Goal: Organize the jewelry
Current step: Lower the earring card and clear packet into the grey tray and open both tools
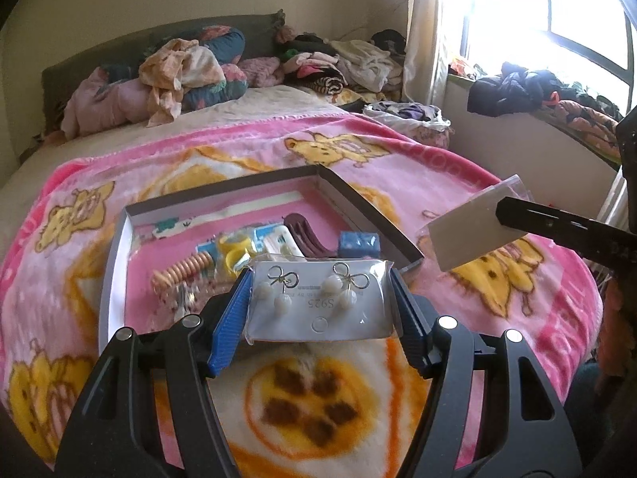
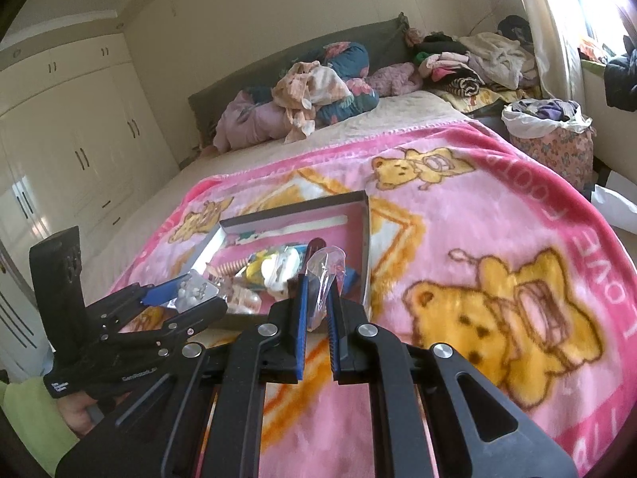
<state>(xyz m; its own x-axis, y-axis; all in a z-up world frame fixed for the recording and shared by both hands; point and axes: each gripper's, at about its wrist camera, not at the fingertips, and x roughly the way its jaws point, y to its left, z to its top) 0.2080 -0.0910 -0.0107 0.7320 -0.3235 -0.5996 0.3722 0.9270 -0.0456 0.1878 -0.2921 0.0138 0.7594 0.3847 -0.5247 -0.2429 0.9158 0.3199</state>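
A silver earring card [image 1: 318,306] in a clear bag, with looped earrings and white beads, sits edge to edge between the blue pads of my left gripper [image 1: 320,279], which is shut on it. It hangs just above the near rim of a shallow grey-rimmed box [image 1: 370,211] on the pink bear blanket [image 1: 497,279]. My right gripper [image 2: 321,279] is shut on a clear sleeve [image 2: 324,271] that holds a pale card [image 1: 466,231], to the right of the box [image 2: 364,231]. The left gripper [image 2: 187,290] with the earring card [image 2: 193,288] shows at the left in the right wrist view.
The box holds a peach coil hair tie [image 1: 181,275], yellow pieces [image 1: 235,255], a maroon item [image 1: 306,235] and a blue packet [image 1: 358,243]. Piled clothes [image 1: 179,71] lie at the bed's head. A laundry basket [image 2: 549,135] stands right; wardrobes [image 2: 79,139] stand left.
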